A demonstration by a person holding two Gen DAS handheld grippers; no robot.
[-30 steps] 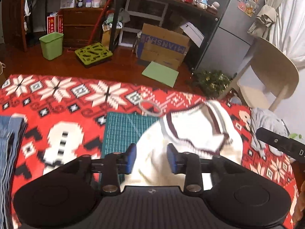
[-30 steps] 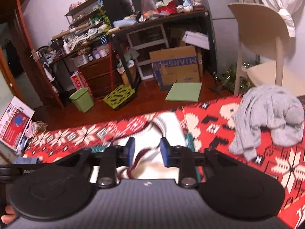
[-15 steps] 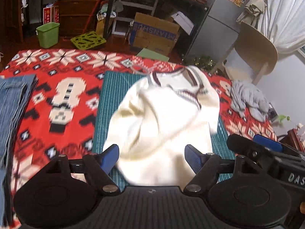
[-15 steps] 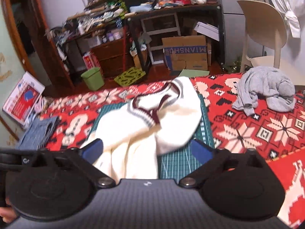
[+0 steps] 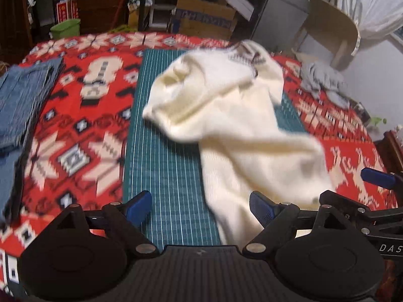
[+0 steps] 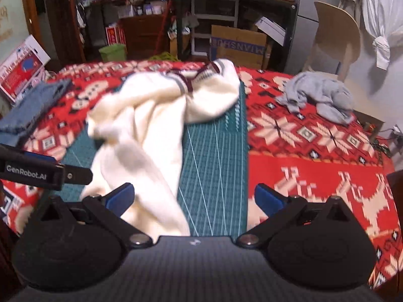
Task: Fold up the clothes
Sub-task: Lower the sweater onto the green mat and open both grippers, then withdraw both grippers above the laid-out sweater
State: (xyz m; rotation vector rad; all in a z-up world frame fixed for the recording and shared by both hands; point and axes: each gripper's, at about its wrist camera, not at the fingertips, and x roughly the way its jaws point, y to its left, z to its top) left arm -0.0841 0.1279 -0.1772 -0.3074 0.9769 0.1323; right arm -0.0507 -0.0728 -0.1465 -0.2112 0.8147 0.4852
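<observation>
At the far left a folded stack of blue jeans (image 5: 24,100) lies on the red patterned blanket (image 5: 75,130) that covers the whole work surface. Next to it, in the middle of the blanket, sits a green cutting mat (image 5: 163,166) with a white grid. The cream sweater (image 5: 226,115) with its maroon-striped V-neck lies crumpled across that mat, collar toward the far edge, its lower part trailing toward the cameras and spilling over the mat's right side. The left gripper (image 5: 200,207) hovers above the near end of the mat, its jaws opening and already wide; the sweater's hem runs beneath the gap, but the blue pads do not press it. The right gripper (image 6: 192,197) hangs just beside it, jaws spread fully, gripping nothing, with sweater fabric under its left finger and bare mat between the pads. Further right a rumpled grey garment (image 6: 320,95) rests on the blanket, well apart from the sweater, and a beige chair (image 6: 335,35) stands behind it
</observation>
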